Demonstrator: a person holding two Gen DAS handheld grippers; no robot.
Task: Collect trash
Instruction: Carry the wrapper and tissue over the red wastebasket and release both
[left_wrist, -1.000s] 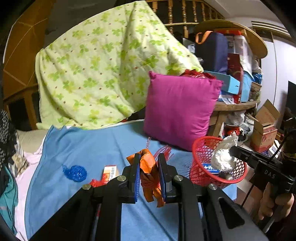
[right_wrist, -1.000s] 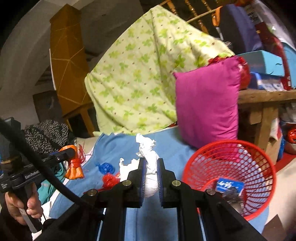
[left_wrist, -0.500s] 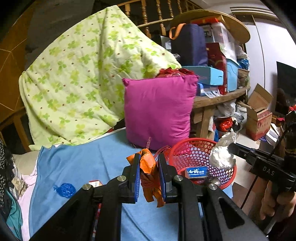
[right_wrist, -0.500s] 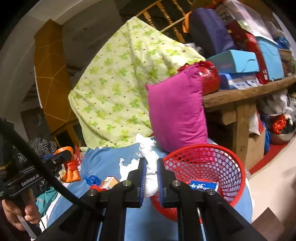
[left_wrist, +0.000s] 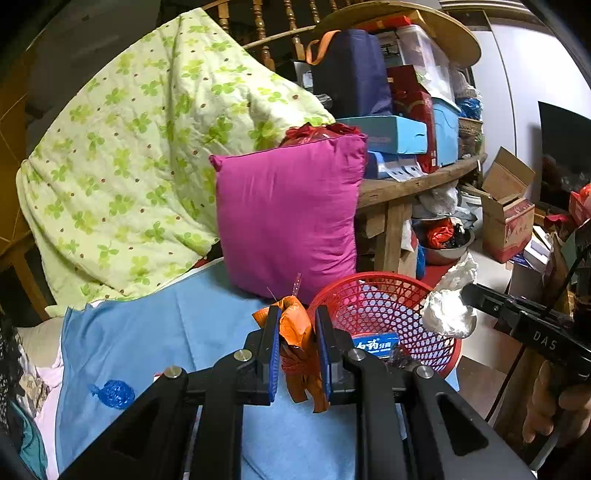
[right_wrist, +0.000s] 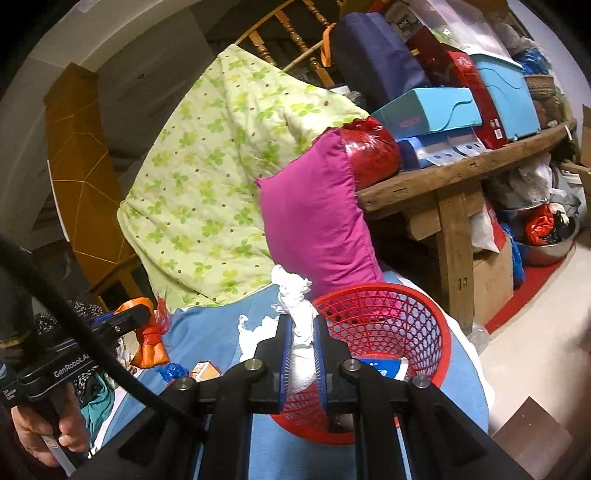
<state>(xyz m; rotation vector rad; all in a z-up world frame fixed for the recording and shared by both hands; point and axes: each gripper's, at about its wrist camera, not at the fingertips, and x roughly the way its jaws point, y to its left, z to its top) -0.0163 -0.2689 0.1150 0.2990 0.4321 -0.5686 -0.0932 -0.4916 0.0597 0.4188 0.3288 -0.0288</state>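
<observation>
My left gripper (left_wrist: 295, 314) is shut on a crumpled orange wrapper (left_wrist: 299, 343) and holds it above the blue sheet, just left of the red mesh basket (left_wrist: 380, 299). My right gripper (right_wrist: 300, 325) is shut on a wad of white tissue (right_wrist: 297, 325) at the basket's (right_wrist: 384, 314) near left rim. In the left wrist view the tissue (left_wrist: 448, 314) hangs over the basket's right rim. A blue-and-white box (left_wrist: 375, 343) lies inside the basket. A blue wrapper (left_wrist: 112, 393) and a small orange box (right_wrist: 205, 369) lie on the sheet.
A magenta pillow (left_wrist: 288, 218) stands behind the basket, with a green floral quilt (left_wrist: 140, 155) to its left. A wooden table (right_wrist: 454, 166) piled with boxes stands at the right. Cardboard boxes (left_wrist: 506, 218) and a steel bowl (right_wrist: 546, 251) sit on the floor.
Both grippers have moved right toward the basket with their loads. The tissue now sits at the basket's rim, and the orange wrapper is closer to the basket's left side.
</observation>
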